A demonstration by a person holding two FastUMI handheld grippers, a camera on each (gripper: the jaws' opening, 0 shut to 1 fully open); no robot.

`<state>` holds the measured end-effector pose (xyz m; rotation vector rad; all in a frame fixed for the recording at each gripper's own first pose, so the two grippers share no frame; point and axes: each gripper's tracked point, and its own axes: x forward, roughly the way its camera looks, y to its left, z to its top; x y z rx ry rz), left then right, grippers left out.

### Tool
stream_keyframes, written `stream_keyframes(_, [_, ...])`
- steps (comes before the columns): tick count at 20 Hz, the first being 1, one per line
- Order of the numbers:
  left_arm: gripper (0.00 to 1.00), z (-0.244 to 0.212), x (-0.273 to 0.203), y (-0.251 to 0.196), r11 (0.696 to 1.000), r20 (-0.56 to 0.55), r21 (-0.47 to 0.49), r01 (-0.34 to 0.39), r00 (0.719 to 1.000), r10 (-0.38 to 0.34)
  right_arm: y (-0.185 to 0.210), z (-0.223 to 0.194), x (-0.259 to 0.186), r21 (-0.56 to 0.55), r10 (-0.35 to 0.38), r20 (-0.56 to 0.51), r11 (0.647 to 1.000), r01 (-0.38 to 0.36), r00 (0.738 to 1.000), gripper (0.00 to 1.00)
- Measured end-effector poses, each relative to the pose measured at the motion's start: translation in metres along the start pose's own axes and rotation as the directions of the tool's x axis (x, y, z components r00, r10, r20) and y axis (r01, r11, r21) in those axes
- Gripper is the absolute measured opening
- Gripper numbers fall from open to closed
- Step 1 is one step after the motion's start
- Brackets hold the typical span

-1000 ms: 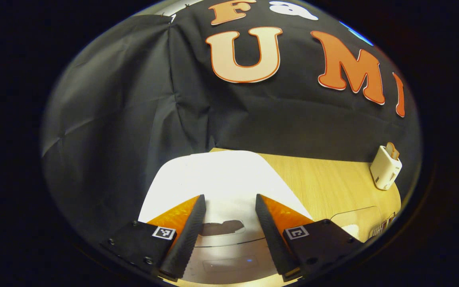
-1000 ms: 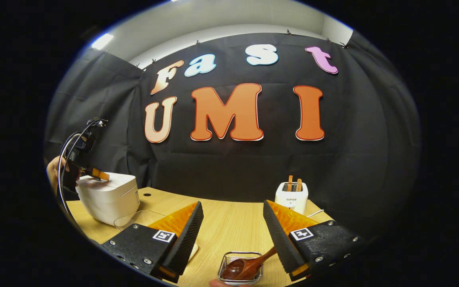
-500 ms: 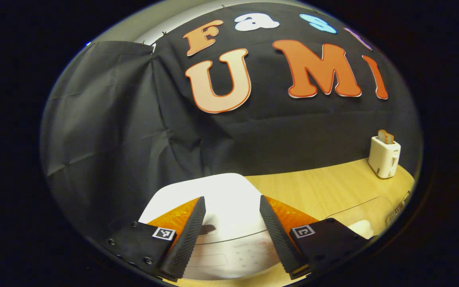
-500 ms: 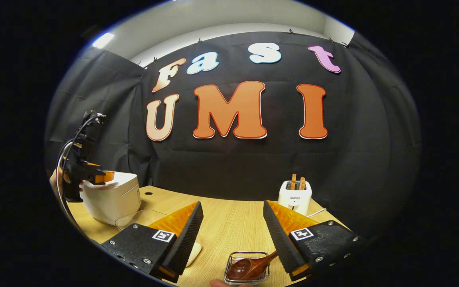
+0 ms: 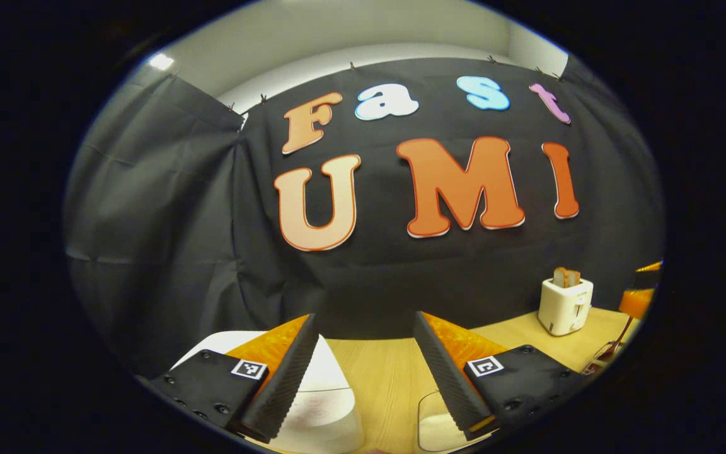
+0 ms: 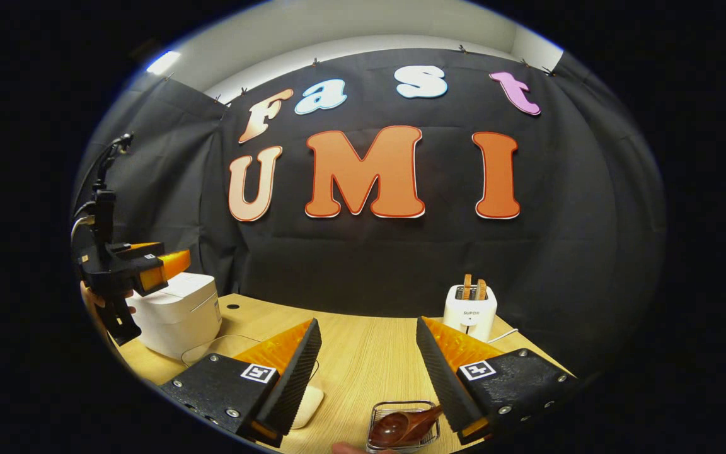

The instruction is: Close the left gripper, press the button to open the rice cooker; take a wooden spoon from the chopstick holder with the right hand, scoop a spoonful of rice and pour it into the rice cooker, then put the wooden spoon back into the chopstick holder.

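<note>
The white rice cooker point(image 6: 177, 312) stands at the table's left with its lid down; in the left gripper view it lies low under my fingers as the cooker point(image 5: 325, 407). My left gripper point(image 5: 364, 314) is open with nothing between its fingers. In the right gripper view the left gripper point(image 6: 171, 261) hangs above the cooker's near top, a hand holding it. My right gripper point(image 6: 368, 320) is open, above and just behind the wire chopstick holder point(image 6: 401, 432). The wooden spoon point(image 6: 404, 425) lies in the holder. A clear bowl of rice point(image 6: 306, 397) sits partly behind my left finger.
A white toaster point(image 6: 470, 309) with bread slices stands at the back right of the wooden table point(image 6: 363, 353). The same toaster point(image 5: 564, 306) shows in the left gripper view, with the right gripper point(image 5: 643, 284) at the far right edge. The clear bowl point(image 5: 442, 422) lies beside the cooker.
My left gripper has lifted off the cooker's lid and tilted up toward the wall, staying open. The cooker's lid is still down. The right gripper has hardly moved.
</note>
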<state>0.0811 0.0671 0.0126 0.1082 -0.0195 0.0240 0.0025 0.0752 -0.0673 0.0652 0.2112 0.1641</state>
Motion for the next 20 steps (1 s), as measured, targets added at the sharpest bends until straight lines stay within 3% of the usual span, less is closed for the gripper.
stream_keyframes(2, [0.95, 0.011, -0.008, -0.015, 1.0, 0.039, -0.017, 0.012, 0.999, -0.011, 0.006, 0.0, 0.001, 0.006, 0.007, -0.005, 1.0, -0.007, 1.0, 0.9])
stream_keyframes(4, [0.99, 0.013, -0.014, -0.032, 0.998, 0.069, -0.044, 0.051, 0.996, -0.048, 0.007, 0.001, 0.002, -0.001, 0.002, -0.002, 1.0, -0.002, 1.0, 0.9])
stream_keyframes(5, [0.94, 0.014, -0.016, -0.036, 0.997, 0.079, -0.043, 0.062, 0.995, -0.059, 0.007, 0.002, 0.002, -0.004, -0.002, 0.004, 1.0, 0.002, 1.0, 0.9])
stream_keyframes(6, [0.99, 0.016, -0.018, -0.036, 0.997, 0.088, -0.029, 0.069, 0.994, -0.066, 0.007, 0.003, 0.003, -0.005, -0.007, 0.012, 1.0, 0.007, 1.0, 0.9])
stream_keyframes(7, [0.95, 0.018, -0.018, -0.037, 0.997, 0.103, -0.02, 0.076, 0.992, -0.074, 0.008, 0.004, 0.003, -0.005, -0.011, 0.016, 1.0, 0.011, 1.0, 0.9])
stream_keyframes(9, [0.99, 0.021, -0.021, -0.041, 0.996, 0.133, -0.031, 0.085, 0.988, -0.08, 0.009, 0.005, 0.004, 0.0, -0.012, 0.022, 1.0, 0.012, 1.0, 0.9])
stream_keyframes(10, [0.95, 0.02, -0.024, -0.046, 0.995, 0.137, -0.03, 0.098, 0.986, -0.093, 0.009, 0.005, 0.004, 0.001, -0.013, 0.024, 1.0, 0.013, 1.0, 0.9])
stream_keyframes(11, [0.99, 0.018, -0.027, -0.053, 0.995, 0.143, -0.024, 0.096, 0.985, -0.092, 0.007, 0.005, 0.005, 0.005, -0.02, 0.024, 1.0, 0.02, 1.0, 0.9])
stream_keyframes(12, [0.95, 0.017, -0.029, -0.054, 0.996, 0.145, -0.015, 0.09, 0.986, -0.086, 0.006, 0.004, 0.005, 0.014, -0.022, 0.022, 1.0, 0.022, 1.0, 0.9])
stream_keyframes(13, [0.99, 0.018, -0.031, -0.054, 0.996, 0.148, -0.009, 0.088, 0.985, -0.085, 0.005, 0.005, 0.005, 0.026, -0.023, 0.023, 0.999, 0.022, 0.999, 0.9])
stream_keyframes(20, [0.99, 0.013, -0.031, -0.048, 0.997, 0.124, -0.032, 0.07, 0.99, -0.066, -0.011, 0.007, 0.003, 0.054, -0.067, 0.028, 0.996, 0.066, 0.997, 0.9])
